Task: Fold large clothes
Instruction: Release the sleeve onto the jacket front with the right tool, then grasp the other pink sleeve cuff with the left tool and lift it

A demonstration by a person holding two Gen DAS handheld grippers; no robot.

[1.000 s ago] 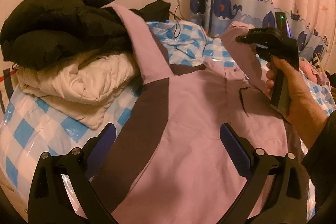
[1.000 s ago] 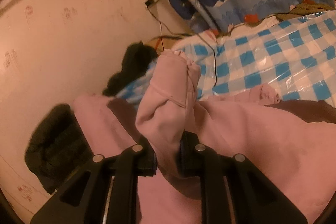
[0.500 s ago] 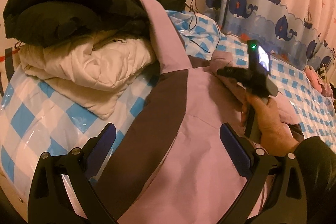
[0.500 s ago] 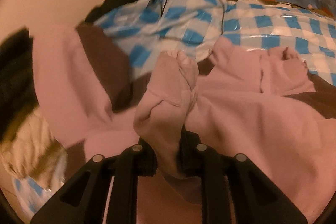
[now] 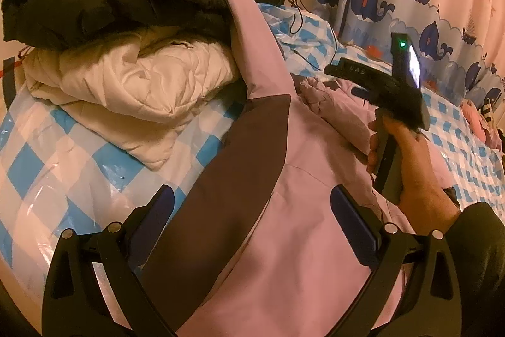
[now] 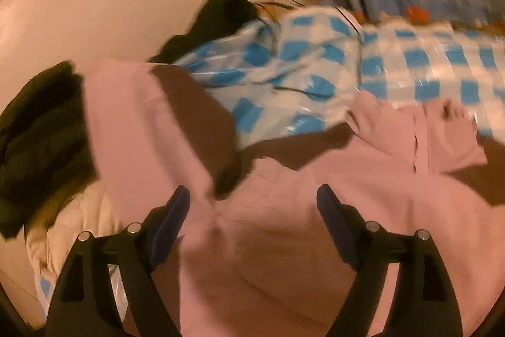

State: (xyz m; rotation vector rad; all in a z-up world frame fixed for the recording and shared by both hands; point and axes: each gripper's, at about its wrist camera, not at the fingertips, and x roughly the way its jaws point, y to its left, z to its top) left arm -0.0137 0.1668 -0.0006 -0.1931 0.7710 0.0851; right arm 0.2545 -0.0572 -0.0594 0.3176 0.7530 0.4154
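Sleeve fold-in on the pink-and-brown fabric jacket: letting go.
My right gripper jaws opening, nothing pinched; left gripper spread, empty. Next I'd grab the other sleeve.

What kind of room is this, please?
Probably a bedroom, maybe a child's: a bed under a checked cover, a whale curtain, and folded bedding or coats piled beside the pink jacket.
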